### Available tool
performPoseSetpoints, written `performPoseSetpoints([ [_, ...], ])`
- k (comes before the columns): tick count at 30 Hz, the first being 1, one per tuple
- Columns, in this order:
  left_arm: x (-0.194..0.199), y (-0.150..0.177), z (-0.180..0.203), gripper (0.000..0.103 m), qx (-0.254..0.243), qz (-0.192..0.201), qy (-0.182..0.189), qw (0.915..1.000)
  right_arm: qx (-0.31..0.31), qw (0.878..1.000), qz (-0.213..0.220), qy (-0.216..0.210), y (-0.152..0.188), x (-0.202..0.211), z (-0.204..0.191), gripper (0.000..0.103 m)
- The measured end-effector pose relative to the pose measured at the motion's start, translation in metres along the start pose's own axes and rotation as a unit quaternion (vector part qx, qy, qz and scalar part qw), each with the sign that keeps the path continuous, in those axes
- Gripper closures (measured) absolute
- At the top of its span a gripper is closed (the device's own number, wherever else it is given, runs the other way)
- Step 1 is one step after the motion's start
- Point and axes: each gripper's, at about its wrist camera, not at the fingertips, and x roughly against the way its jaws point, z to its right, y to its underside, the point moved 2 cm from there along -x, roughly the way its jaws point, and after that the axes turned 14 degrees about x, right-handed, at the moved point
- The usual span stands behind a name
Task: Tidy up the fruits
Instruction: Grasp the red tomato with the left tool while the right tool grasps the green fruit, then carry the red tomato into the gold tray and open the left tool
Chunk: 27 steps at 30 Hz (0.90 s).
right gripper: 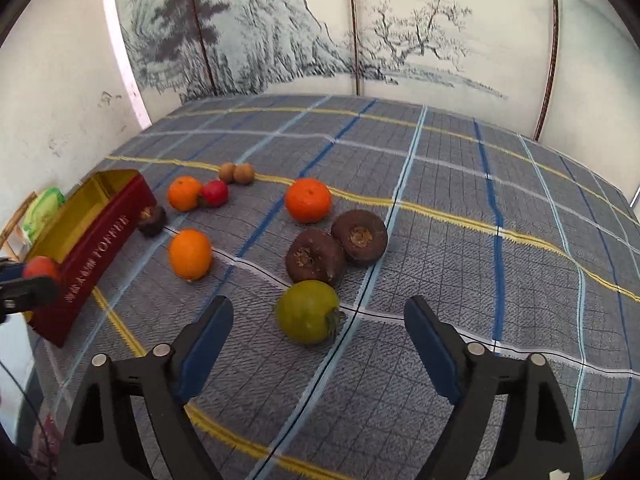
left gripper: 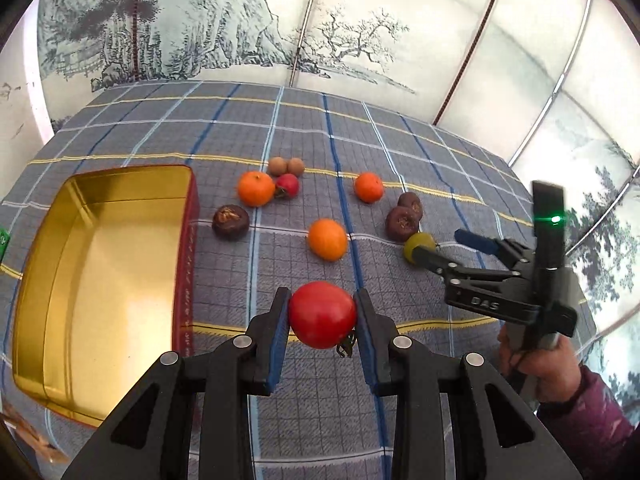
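Observation:
My left gripper (left gripper: 322, 314) is shut on a red tomato (left gripper: 322, 314), held above the cloth to the right of the open gold-lined tin (left gripper: 96, 280); the tomato also shows in the right wrist view (right gripper: 40, 269). My right gripper (right gripper: 318, 332) is open, its fingers on either side of a green tomato (right gripper: 307, 312), not touching it. Three oranges (right gripper: 308, 200) (right gripper: 189, 254) (right gripper: 184, 193), three dark brown fruits (right gripper: 315, 256) (right gripper: 359, 237) (right gripper: 152, 220), a small red fruit (right gripper: 214, 193) and two small tan fruits (right gripper: 237, 172) lie on the cloth.
The red tin (right gripper: 96, 248) reads TOFFEE on its side and sits at the table's left. A plaid cloth (right gripper: 440, 200) covers the table. A painted folding screen (right gripper: 360, 32) stands behind. A green packet (right gripper: 42, 208) lies beyond the tin.

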Motion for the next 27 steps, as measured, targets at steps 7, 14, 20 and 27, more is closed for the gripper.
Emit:
performPoseSetpoints([
  [7, 0.009, -0.002, -0.012, 0.071, 0.015, 0.009, -0.006, 0.9998, -0.006, 0.999, -0.022, -0.024, 0.009, -0.018, -0.003, 0.069],
  [14, 0.022, -0.009, -0.034, 0.071, 0.030, 0.022, -0.021, 0.9991, -0.021, 0.997, 0.033, -0.066, 0.017, 0.008, -0.015, 0.069],
  [20, 0.031, -0.021, -0.058, 0.071, 0.030, 0.043, -0.056, 0.9970, 0.013, 0.996, 0.055, -0.067, 0.016, 0.016, -0.038, 0.069],
  [27, 0.026, -0.030, -0.085, 0.071, 0.009, 0.054, -0.114, 0.9919, 0.032, 0.996, 0.060, -0.062, 0.016, 0.017, -0.045, 0.069],
])
